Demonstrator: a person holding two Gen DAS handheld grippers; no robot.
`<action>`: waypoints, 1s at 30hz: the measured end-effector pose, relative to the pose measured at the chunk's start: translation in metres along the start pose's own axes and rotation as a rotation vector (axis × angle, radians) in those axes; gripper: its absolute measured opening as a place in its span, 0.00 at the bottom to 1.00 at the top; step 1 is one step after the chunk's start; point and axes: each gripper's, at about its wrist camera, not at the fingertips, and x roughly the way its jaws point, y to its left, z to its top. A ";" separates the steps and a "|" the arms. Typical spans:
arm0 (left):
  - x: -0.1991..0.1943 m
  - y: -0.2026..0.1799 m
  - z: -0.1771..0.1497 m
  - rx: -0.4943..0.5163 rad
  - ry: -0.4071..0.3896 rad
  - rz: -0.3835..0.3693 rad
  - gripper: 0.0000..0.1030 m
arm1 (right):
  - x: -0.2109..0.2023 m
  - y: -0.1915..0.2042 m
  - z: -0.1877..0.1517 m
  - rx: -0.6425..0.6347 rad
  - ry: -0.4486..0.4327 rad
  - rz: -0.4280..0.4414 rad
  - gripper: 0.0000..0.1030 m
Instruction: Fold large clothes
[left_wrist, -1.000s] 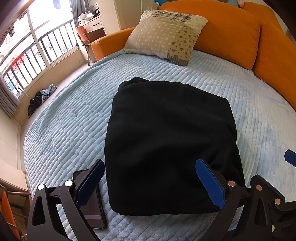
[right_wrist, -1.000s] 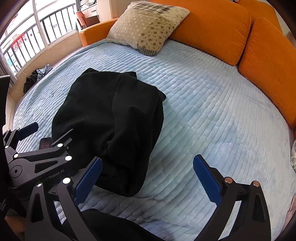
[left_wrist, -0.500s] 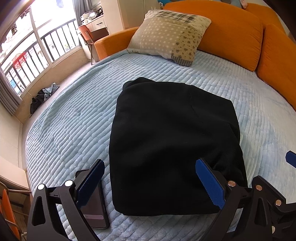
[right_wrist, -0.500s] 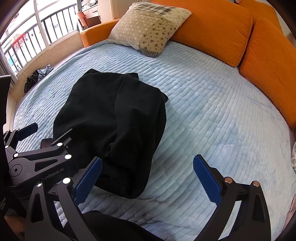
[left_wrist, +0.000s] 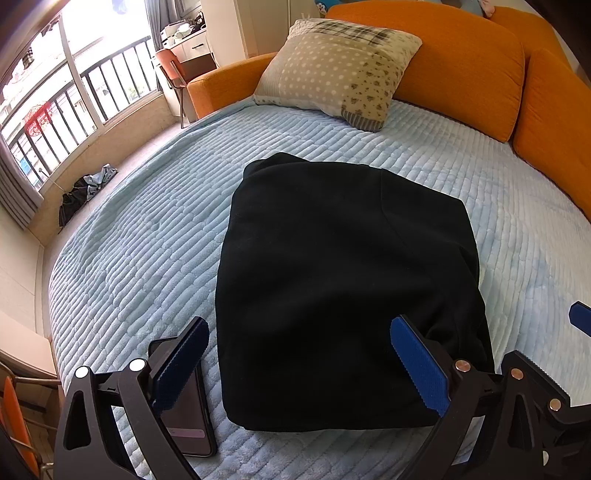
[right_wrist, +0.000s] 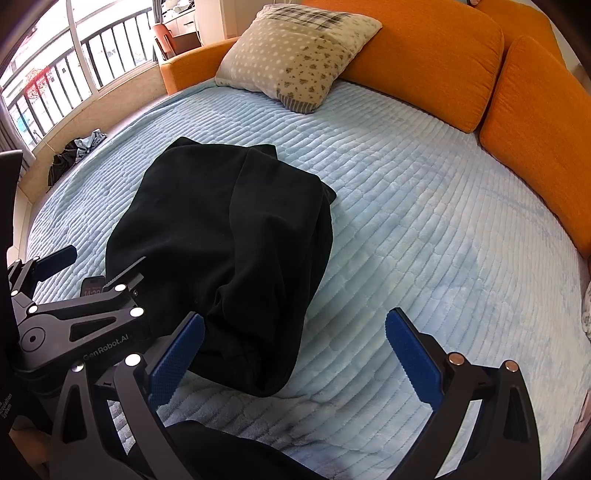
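Observation:
A black garment lies folded into a thick rectangle on the light blue bed cover. In the right wrist view the same garment sits left of centre, its near end bulging and rounded. My left gripper is open, held above the garment's near edge with nothing between its blue pads. My right gripper is open too, just right of the garment's near end, above bare cover. The left gripper's body shows at the left of the right wrist view.
A smartphone lies on the cover beside the garment's near left corner. A patterned pillow leans on the orange headboard cushions at the far side. A chair and window railing stand at the left. Dark clothes lie on the floor.
Both grippers have drifted slightly back from the garment and stay open. The garment has not moved.

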 end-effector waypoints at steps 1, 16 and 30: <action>0.000 0.000 0.000 0.001 0.000 0.001 0.97 | 0.000 0.000 0.000 0.001 0.000 0.001 0.95; 0.001 0.000 0.000 -0.002 0.003 0.000 0.97 | 0.003 0.001 0.001 0.011 0.004 0.003 0.95; 0.003 0.000 0.001 -0.003 0.006 0.001 0.97 | 0.004 0.001 0.002 0.015 0.004 0.004 0.95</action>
